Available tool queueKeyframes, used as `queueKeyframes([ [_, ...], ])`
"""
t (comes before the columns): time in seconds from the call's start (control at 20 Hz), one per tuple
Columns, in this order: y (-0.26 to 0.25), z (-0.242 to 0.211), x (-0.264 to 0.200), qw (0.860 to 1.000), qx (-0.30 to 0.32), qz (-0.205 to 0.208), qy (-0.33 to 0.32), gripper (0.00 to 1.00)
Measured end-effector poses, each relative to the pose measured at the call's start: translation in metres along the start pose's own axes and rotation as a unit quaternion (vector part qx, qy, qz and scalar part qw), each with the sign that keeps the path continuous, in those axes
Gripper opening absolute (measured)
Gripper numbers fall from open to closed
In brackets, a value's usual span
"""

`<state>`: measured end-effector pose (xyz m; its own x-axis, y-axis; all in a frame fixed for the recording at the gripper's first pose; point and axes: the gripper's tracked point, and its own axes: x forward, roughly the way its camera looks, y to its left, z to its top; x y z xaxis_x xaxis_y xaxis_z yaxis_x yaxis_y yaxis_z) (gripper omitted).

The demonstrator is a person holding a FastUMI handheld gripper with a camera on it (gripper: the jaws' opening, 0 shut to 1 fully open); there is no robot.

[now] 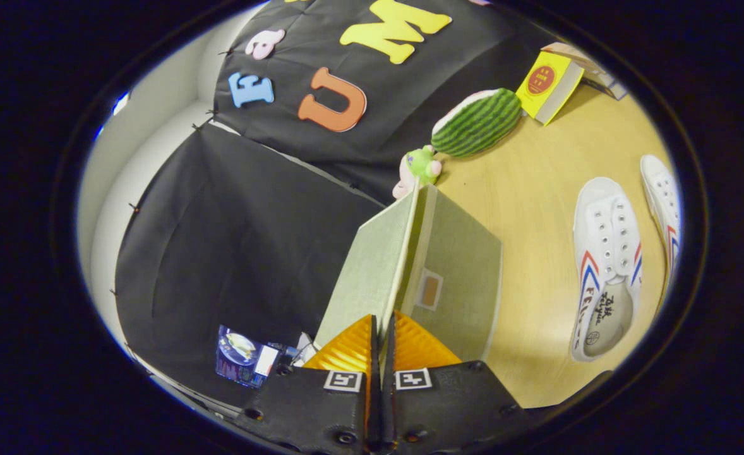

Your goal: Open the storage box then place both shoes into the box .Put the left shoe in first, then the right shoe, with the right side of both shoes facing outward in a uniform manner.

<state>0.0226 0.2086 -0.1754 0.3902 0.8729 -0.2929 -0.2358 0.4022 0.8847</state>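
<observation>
The fingers (381, 332) pinch the thin edge of the storage box's lid (372, 265), which stands lifted and edge-on just ahead of them. The pale green storage box (460, 272) sits on the wooden tabletop (536, 183). Beside it, apart, lie two white shoes (606, 265) with red and blue stripes, side by side. Beyond the box, near the tabletop's back edge, rest a small frog toy (419, 165), a watermelon plush (476, 122) and a yellow book (549, 85).

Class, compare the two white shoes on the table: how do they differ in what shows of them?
The nearer shoe shows whole, opening included; the farther shoe shows partly. The nearer shoe lies closer to the storage box, whose lid the gripper pinches. Both are white with red and blue stripes.
</observation>
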Motion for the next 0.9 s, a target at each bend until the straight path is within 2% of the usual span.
queueKeyframes([
  [0.2, 0.033, 0.016, -0.001, 1.0, -0.006, 0.02, -0.013, 0.06],
  [0.5, 0.107, 0.025, 0.007, 0.996, -0.093, 0.01, -0.007, 0.06],
  [0.8, 0.187, 0.007, 0.048, 0.98, -0.196, -0.002, 0.026, 0.06],
  [0.85, 0.195, 0.001, 0.057, 0.975, -0.221, -0.006, 0.028, 0.07],
  [0.9, 0.201, 0.0, 0.066, 0.97, -0.241, -0.01, 0.026, 0.13],
])
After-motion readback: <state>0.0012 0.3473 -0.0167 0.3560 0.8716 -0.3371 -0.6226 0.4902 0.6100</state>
